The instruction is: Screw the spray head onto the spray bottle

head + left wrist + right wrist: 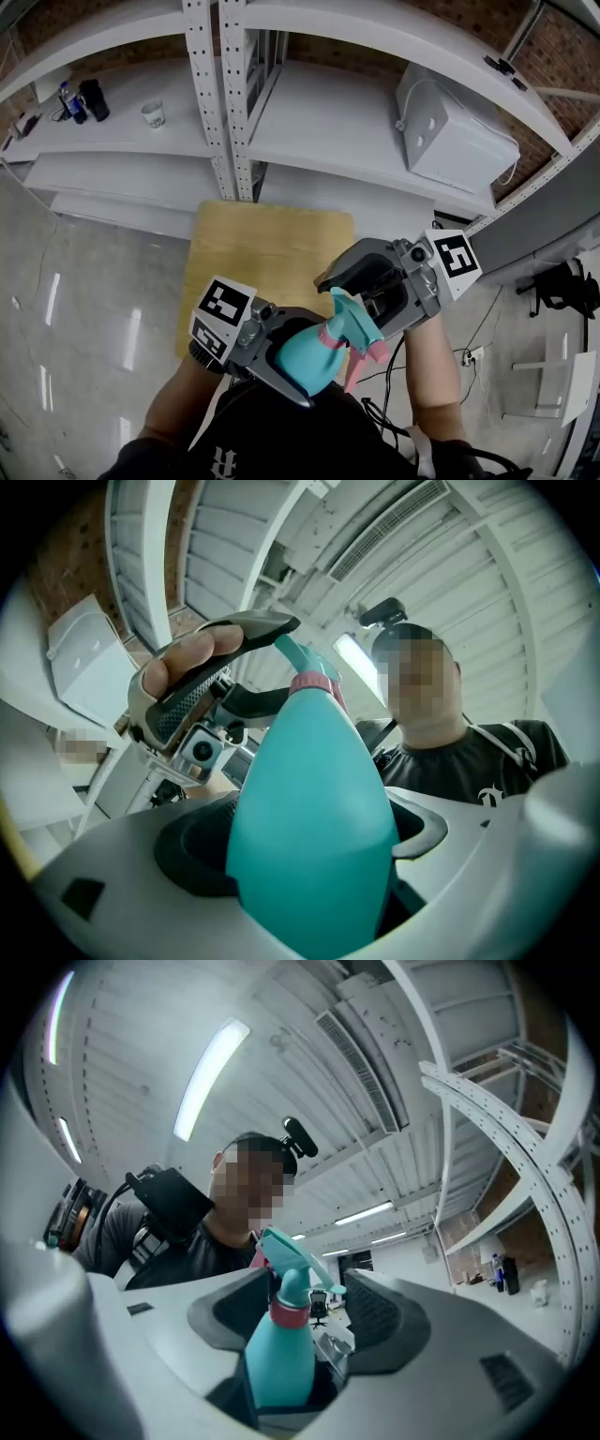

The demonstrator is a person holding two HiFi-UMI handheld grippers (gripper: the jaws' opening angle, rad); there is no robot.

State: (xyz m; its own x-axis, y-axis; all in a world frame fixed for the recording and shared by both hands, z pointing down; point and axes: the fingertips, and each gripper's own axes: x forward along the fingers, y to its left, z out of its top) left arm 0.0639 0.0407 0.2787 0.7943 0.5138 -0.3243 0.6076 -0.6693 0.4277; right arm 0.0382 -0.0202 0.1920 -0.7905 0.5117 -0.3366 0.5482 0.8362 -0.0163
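Bottle (307,364) clamped in left tool (286,361), spray head (354,323) inside gaping right tool (352,298)

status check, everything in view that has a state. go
left claw: shut on the spray bottle's body
right claw: open, spray head inside it, not gripped
spray bottle: held in the air, tilted
spray head: sitting on the bottle's neck; how tight, cannot tell
cup: upright on the shelf
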